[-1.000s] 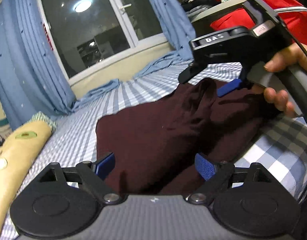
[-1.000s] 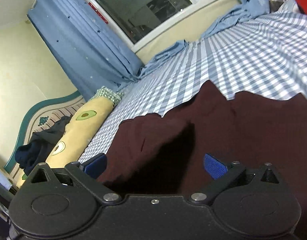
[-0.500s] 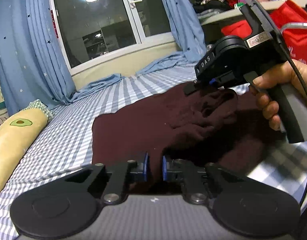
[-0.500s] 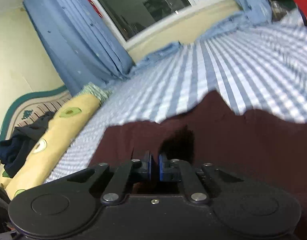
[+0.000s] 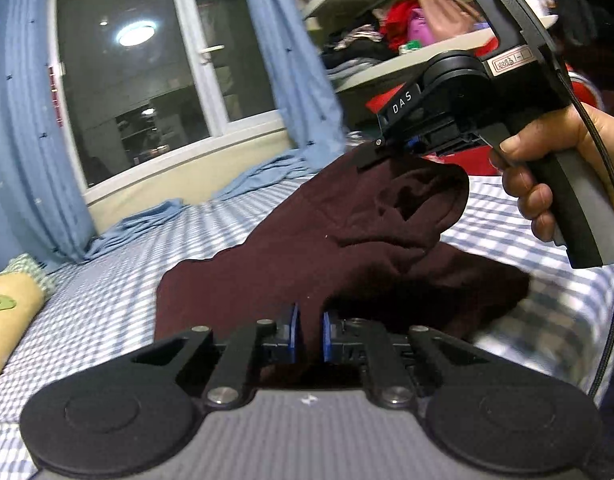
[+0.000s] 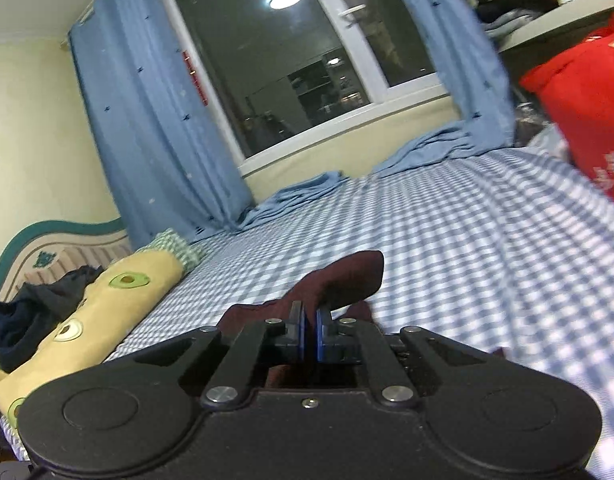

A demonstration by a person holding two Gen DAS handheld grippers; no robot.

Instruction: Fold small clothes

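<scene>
Dark maroon knit garment (image 5: pixel 291 256), soft cotton-like jersey, lies on the blue-and-white checked bedsheet (image 5: pixel 107 280), near edge raised off it.

Left gripper (image 5: pixel 307 334): blue pads nearly together, a fold of maroon cloth pinched between them at 6 o'clock of the left wrist view. Gripping the garment's near edge.

Right gripper (image 5: pixel 407 146): at 2 o'clock of that view, held high by the person's hand (image 5: pixel 547 168); jaws clamped on a bunched edge, which hangs from them in a loose pouch. The right wrist view confirms it: pads closed on a maroon flap (image 6: pixel 339 280) poking out past the tips at centre frame.

Handling, as judged: light, limp, no stiffness; it sags and bunches wherever unsupported. Not slippery against the pads, not fragile. Stretchy knit, so uneven pull would likely skew the fold line.

Best hold: two corners or hem points along one edge, well apart, kept taut so the cloth drapes flat.

Yellow avocado-print bolster pillow (image 6: pixel 107 308) at 9 o'clock, clear of the work.
</scene>
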